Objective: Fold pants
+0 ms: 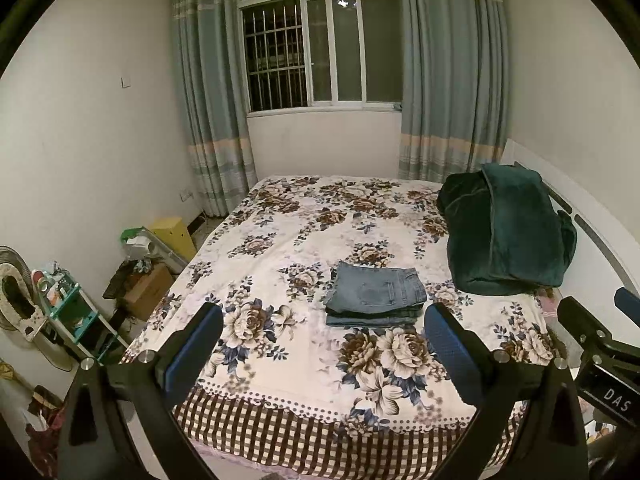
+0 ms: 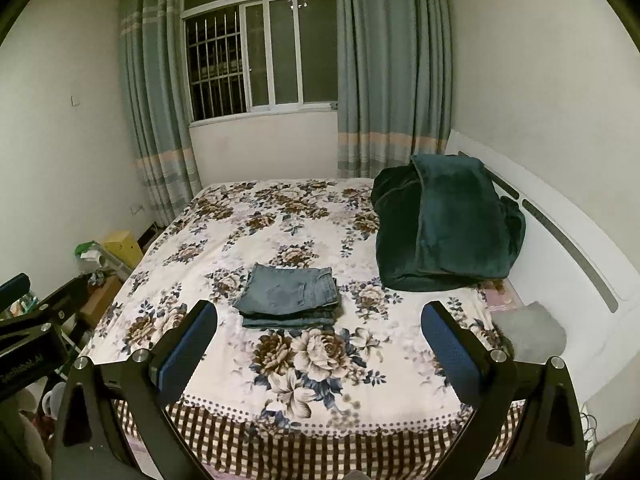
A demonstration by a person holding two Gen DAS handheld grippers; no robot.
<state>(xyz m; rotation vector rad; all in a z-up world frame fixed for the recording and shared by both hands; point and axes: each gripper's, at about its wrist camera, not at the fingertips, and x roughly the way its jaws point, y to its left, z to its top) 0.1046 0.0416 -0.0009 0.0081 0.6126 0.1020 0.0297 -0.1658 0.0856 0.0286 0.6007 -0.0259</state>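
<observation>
The bed (image 1: 280, 240) wears a soft floral sheet — big brown and blue-grey roses on cream, with a brown checked band along the near edge. Ahead of both tools lie the jeans (image 1: 374, 294), faded blue denim folded into a flat, squarish stack with several layers showing at the near edge and a back pocket facing up; from the right wrist they (image 2: 290, 296) sit ahead and slightly left of centre. Further off to the right is a plush dark-green blanket (image 1: 508, 236), loosely heaped against the white headboard (image 2: 560, 232). The left gripper (image 1: 322, 346) is held level above the foot of the bed, its black fingers with blue textured pads (image 1: 450, 348) spread wide and holding nothing. The right gripper (image 2: 318, 344) hovers in the same pose just beside it, jaws equally wide apart and empty — the jeans are well clear of both. A grey pillow (image 2: 532, 330) lies right of the right tool, near the headboard.
</observation>
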